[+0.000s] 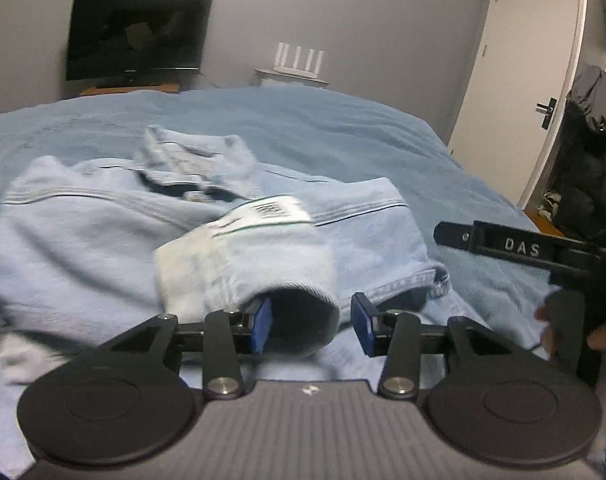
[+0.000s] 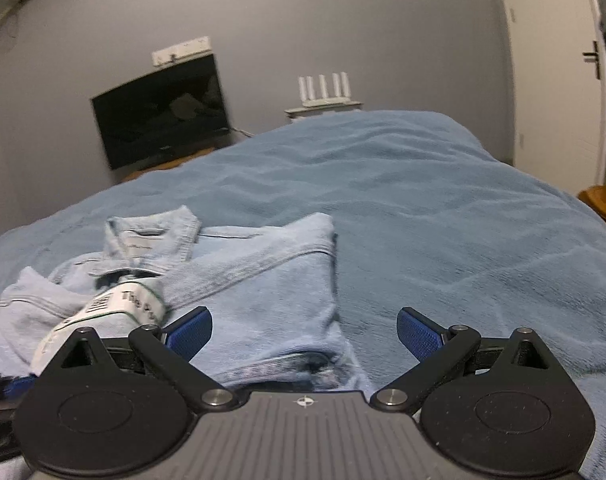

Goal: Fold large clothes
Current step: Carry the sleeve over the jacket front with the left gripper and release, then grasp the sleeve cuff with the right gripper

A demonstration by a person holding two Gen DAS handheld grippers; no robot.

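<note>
My left gripper [image 1: 311, 322] stands part open, a rolled cuff of the pale denim jacket [image 1: 103, 232] draped over its left pad [image 1: 263, 320]; whether that counts as a hold, I cannot tell. My right gripper [image 2: 305, 334] gapes wide and empty above the jacket's near hem. The jacket lies on the blue bedspread [image 2: 443, 208], long axis running away from me toward its collar [image 2: 151, 236], mostly left of my right fingers, so my left is nearer. Beyond: a dark television [image 1: 137, 36] and white door [image 1: 519, 64].
</note>
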